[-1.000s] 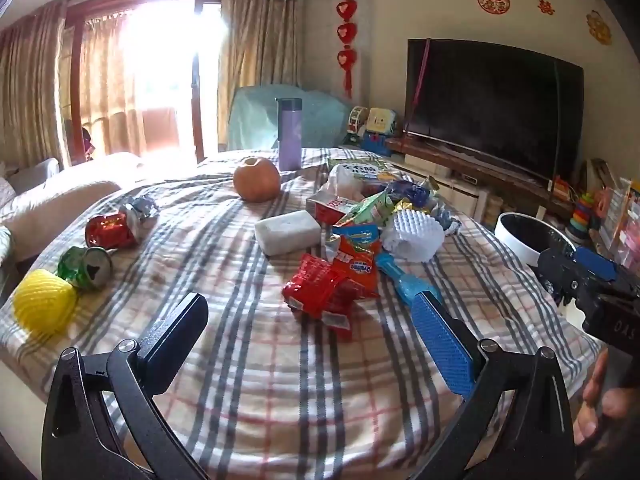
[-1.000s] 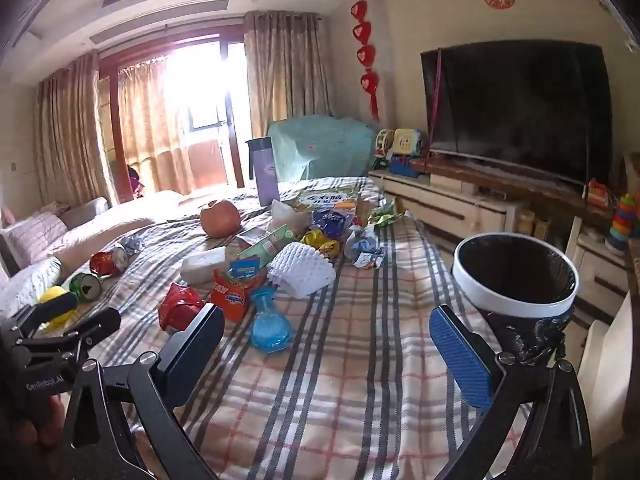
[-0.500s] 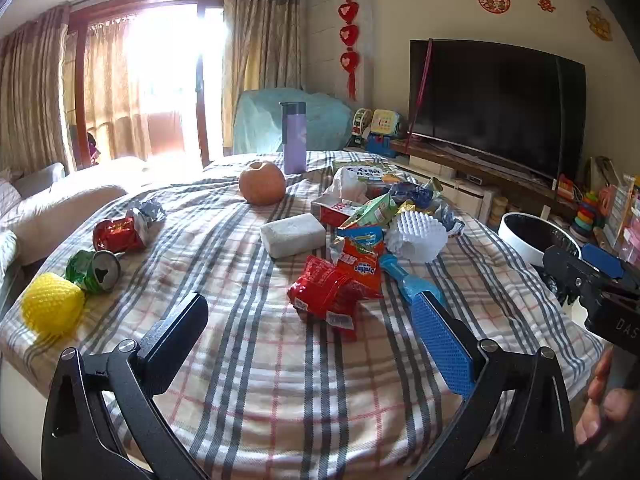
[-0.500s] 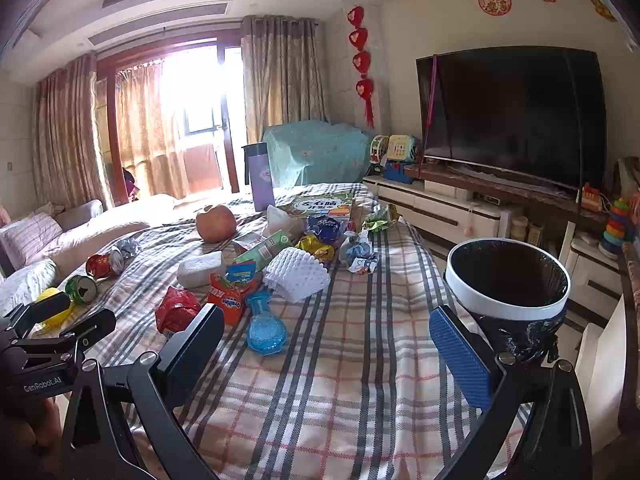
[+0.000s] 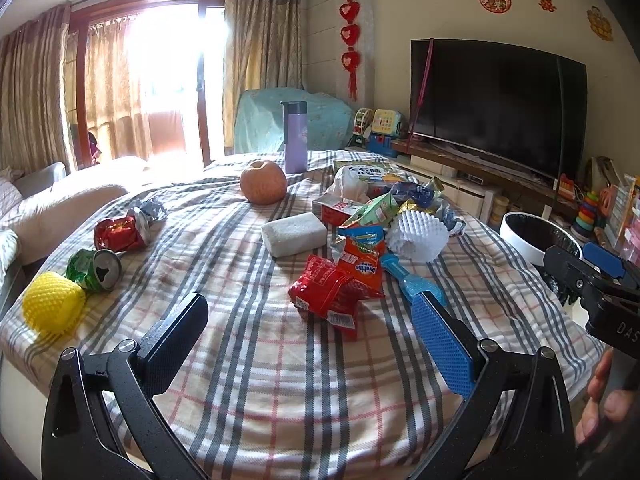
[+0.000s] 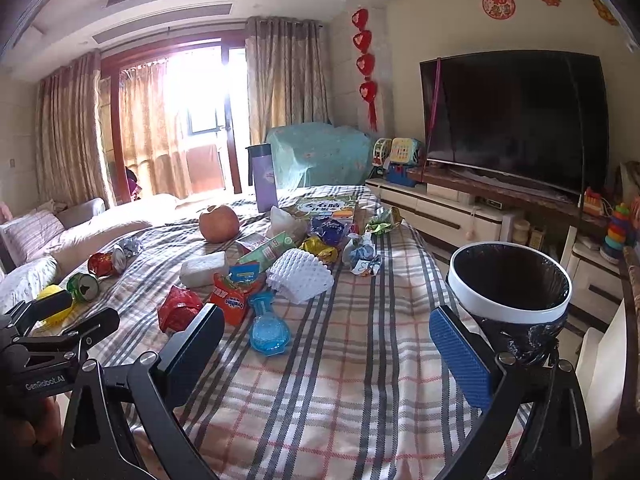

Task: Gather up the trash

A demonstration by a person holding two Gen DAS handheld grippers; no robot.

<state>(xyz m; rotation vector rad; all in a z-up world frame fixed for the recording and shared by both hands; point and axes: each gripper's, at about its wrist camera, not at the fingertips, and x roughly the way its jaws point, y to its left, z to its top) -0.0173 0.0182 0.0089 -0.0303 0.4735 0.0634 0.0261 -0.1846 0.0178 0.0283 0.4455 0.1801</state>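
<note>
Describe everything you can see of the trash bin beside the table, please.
The trash bin is round, with a white rim and a black liner bag whose crinkled edge bunches under the rim. It stands upright and open just off the right edge of the table with the checked cloth. Nothing shows against the dark liner. No claw touches it.

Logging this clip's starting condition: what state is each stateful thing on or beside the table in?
left gripper: open, empty.
right gripper: open, empty.
trash bin: upright, black liner, no trash visible inside.
red can: crushed, on its side.
green can: crushed, on its side, tab opened.
purple flask: upright, lid on.
red wrapper: crumpled, on the cloth.
</note>
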